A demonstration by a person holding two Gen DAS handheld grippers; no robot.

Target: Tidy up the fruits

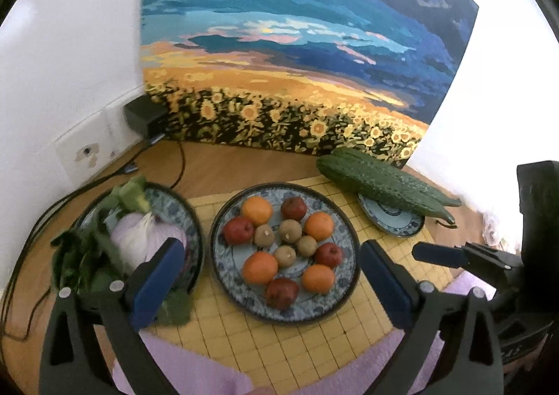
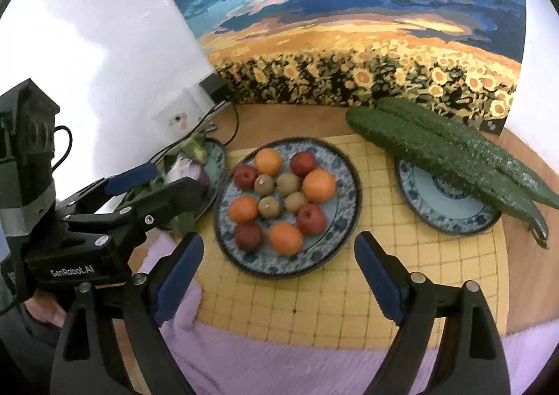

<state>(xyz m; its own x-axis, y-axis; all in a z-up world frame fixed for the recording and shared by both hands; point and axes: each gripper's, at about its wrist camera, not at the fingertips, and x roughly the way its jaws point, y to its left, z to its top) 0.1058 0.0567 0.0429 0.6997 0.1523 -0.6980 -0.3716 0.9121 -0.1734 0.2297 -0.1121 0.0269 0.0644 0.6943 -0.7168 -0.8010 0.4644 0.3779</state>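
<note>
A large blue patterned plate (image 1: 344,237) (image 2: 346,185) in the middle holds several oranges (image 1: 257,210) (image 2: 318,185), red apples (image 1: 282,293) (image 2: 248,236) and brown kiwis (image 1: 290,230) (image 2: 288,184) in a ring pattern. My left gripper (image 1: 272,272) is open and empty, just in front of the plate. My right gripper (image 2: 279,265) is open and empty, also in front of the plate. The left gripper shows in the right wrist view (image 2: 167,181) over the left plate.
A plate of leafy greens and purple cabbage (image 1: 139,237) (image 2: 188,167) sits at left. A small plate (image 1: 394,220) (image 2: 443,209) at right carries two cucumbers (image 1: 380,181) (image 2: 447,146). A yellow grid mat (image 1: 314,342), purple cloth (image 2: 279,360), cables (image 1: 70,195) and a sunflower painting (image 1: 297,45) surround them.
</note>
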